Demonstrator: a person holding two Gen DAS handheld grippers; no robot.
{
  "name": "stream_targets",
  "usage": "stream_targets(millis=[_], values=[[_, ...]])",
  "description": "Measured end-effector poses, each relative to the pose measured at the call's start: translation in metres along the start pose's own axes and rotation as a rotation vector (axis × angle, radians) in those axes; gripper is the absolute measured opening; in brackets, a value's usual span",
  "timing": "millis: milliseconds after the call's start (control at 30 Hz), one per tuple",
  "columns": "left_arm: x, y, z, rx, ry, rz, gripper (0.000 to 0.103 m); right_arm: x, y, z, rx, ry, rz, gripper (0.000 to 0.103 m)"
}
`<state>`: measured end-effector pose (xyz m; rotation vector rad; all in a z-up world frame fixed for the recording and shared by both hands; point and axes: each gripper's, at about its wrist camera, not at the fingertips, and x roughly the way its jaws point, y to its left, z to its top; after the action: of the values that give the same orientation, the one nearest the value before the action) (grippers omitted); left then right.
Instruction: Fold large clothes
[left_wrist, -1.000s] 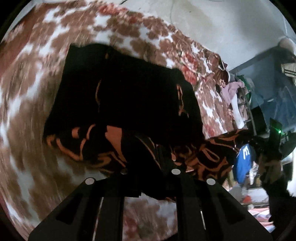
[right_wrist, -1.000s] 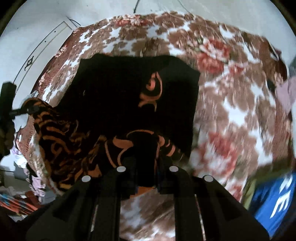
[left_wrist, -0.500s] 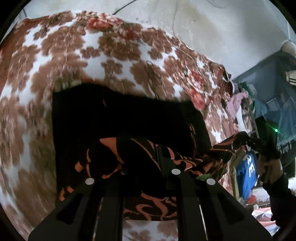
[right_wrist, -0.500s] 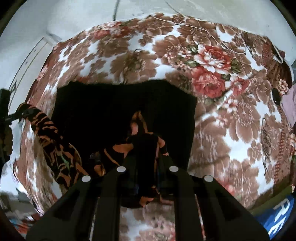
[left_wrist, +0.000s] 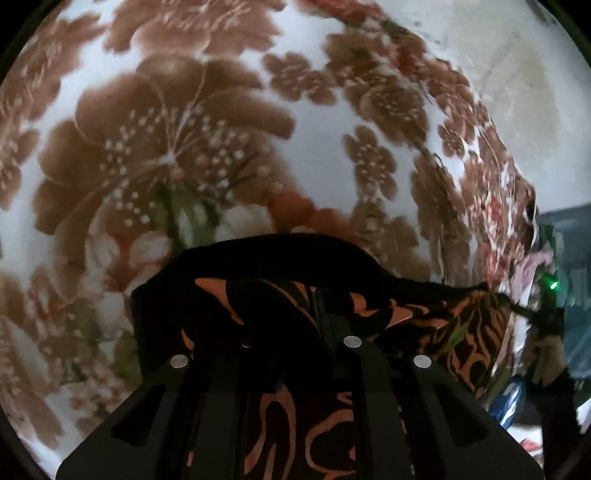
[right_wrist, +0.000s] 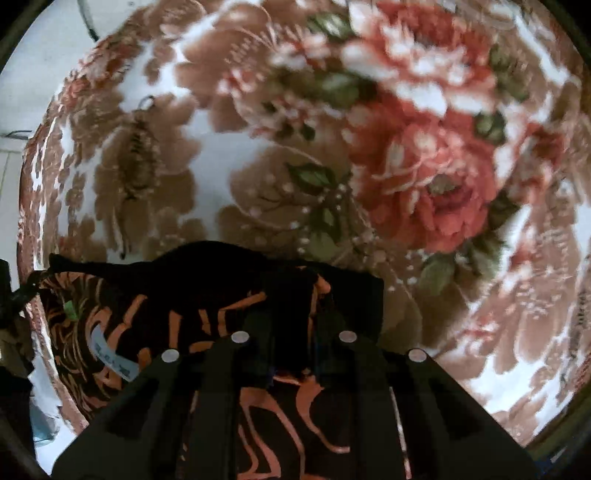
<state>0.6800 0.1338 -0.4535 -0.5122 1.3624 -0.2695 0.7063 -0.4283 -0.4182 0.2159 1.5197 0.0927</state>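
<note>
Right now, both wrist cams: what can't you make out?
- Left claw tips: buried in the black-and-orange garment, left wrist view.
- Right claw tips: likewise wrapped in cloth, right wrist view.
- Garment's near part: hidden behind each claw's body and cut by the bottom edge.
- Floral blanket: motion-blurred in both views.
- White label on the garment: print too small.
- Room clutter: squeezed at the fisheye edge.

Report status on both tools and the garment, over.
Left tool and right tool both shut on the black garment with orange swirl print. Its edge stretched between them, low over the brown-and-red floral blanket. Nothing in the way.
</note>
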Motion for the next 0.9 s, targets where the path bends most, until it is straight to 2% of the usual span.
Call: stream_targets(millis=[67, 133, 167, 200, 233, 267, 333, 367, 467, 533, 600, 667, 733, 900], values=[[0.003, 0.008, 0.0, -0.058, 0.001, -0.042, 0.015, 0.01, -0.008, 0.002, -0.003, 0.015, 0.021, 0.017], [0.002, 0.012, 0.0, -0.082, 0.006, -0.08, 0.019, 0.015, -0.012, 0.003, -0.027, 0.032, 0.049, 0.023], [-0.001, 0.013, 0.0, -0.092, 0.005, -0.096, 0.024, 0.013, -0.013, 0.004, -0.035, 0.034, 0.057, 0.04], [-0.007, 0.014, 0.001, -0.102, 0.001, -0.115, 0.03, 0.006, -0.014, 0.005, -0.041, 0.016, 0.021, 0.081], [-0.014, 0.013, 0.002, -0.099, -0.013, -0.124, 0.049, -0.006, -0.016, 0.005, -0.047, -0.033, -0.023, 0.093], [-0.026, 0.01, 0.001, -0.083, -0.042, -0.121, 0.066, -0.016, -0.018, 0.004, -0.052, -0.07, -0.024, 0.094], [-0.048, 0.0, -0.001, -0.028, -0.096, -0.103, 0.068, -0.039, -0.023, 0.001, -0.04, -0.12, 0.051, 0.094], [-0.061, -0.005, -0.004, 0.005, -0.13, -0.073, 0.073, -0.048, -0.025, -0.003, -0.035, -0.142, 0.076, 0.094], [-0.088, -0.016, -0.017, 0.135, -0.225, 0.073, 0.077, -0.068, -0.021, -0.022, -0.082, -0.225, 0.087, 0.094], [-0.087, -0.016, -0.029, 0.212, -0.219, 0.192, 0.077, -0.072, -0.019, -0.036, -0.11, -0.271, 0.062, 0.094], [-0.073, -0.015, -0.037, 0.289, -0.178, 0.282, 0.077, -0.071, -0.017, -0.045, -0.111, -0.31, 0.026, 0.094], [-0.065, -0.014, -0.042, 0.35, -0.16, 0.341, 0.077, -0.067, -0.021, -0.054, -0.104, -0.352, -0.022, 0.094], [-0.058, -0.012, -0.043, 0.385, -0.157, 0.369, 0.077, -0.058, -0.025, -0.059, -0.116, -0.371, -0.041, 0.094], [-0.042, -0.01, -0.038, 0.399, -0.172, 0.379, 0.077, -0.028, -0.02, -0.066, -0.179, -0.355, -0.066, 0.094]])
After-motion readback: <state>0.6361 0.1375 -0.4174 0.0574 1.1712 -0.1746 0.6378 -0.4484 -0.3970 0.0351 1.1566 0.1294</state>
